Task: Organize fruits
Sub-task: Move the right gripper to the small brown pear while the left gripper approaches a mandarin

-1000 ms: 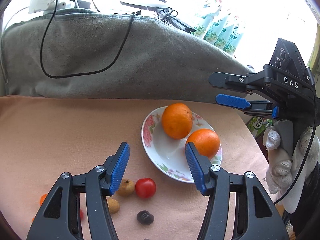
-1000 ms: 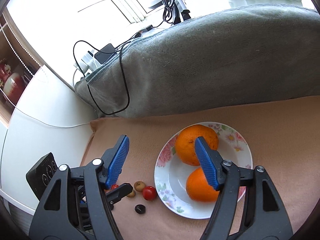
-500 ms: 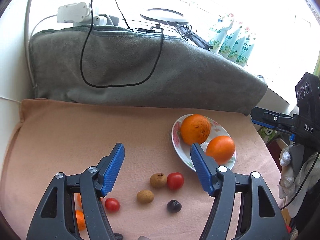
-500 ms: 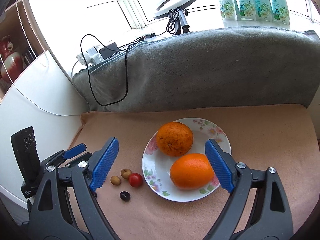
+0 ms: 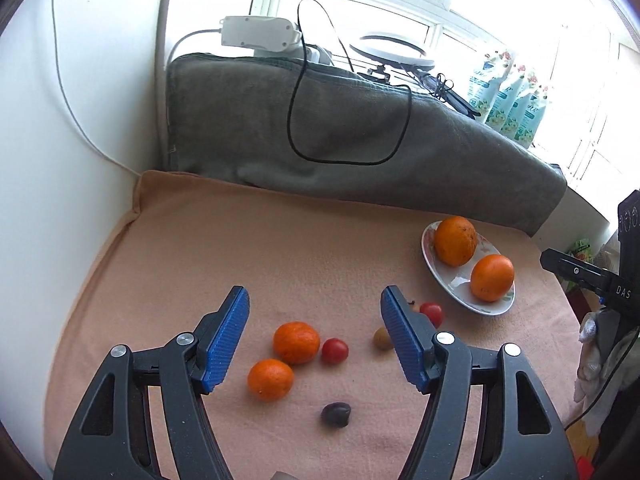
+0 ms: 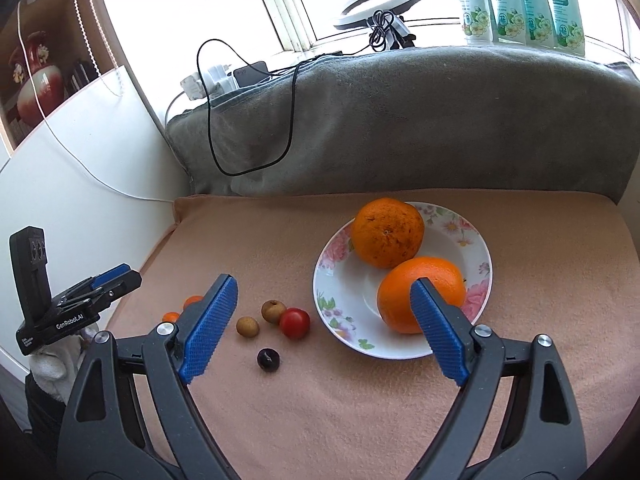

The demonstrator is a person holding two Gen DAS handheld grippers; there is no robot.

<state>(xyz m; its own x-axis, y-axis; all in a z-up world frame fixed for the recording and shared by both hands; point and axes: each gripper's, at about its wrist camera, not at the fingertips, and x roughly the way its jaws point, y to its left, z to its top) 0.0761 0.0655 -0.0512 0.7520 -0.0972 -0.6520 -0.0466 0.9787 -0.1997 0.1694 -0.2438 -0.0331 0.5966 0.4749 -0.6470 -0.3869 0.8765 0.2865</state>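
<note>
A flowered white plate (image 6: 468, 240) (image 5: 460, 284) on the peach cloth holds two big oranges (image 6: 387, 232) (image 6: 420, 294). Left of it lie loose fruits: two small mandarins (image 5: 296, 342) (image 5: 270, 379), two cherry tomatoes (image 5: 335, 351) (image 6: 295, 323), two tan longans (image 6: 247, 326) (image 6: 273, 311) and a dark plum (image 5: 336, 414) (image 6: 268, 359). My left gripper (image 5: 314, 340) is open and empty, above the mandarins. My right gripper (image 6: 324, 330) is open and empty, in front of the plate.
A grey blanket roll (image 6: 400, 120) with a black cable (image 5: 352, 120) lies behind the cloth. A white wall (image 5: 60, 160) borders the left. A ring light (image 6: 378, 4) and refill pouches (image 6: 520, 4) stand on the sill.
My left gripper has swung left and back, bringing the two mandarins into view between its fingers. My right gripper has pulled back a little from the plate.
</note>
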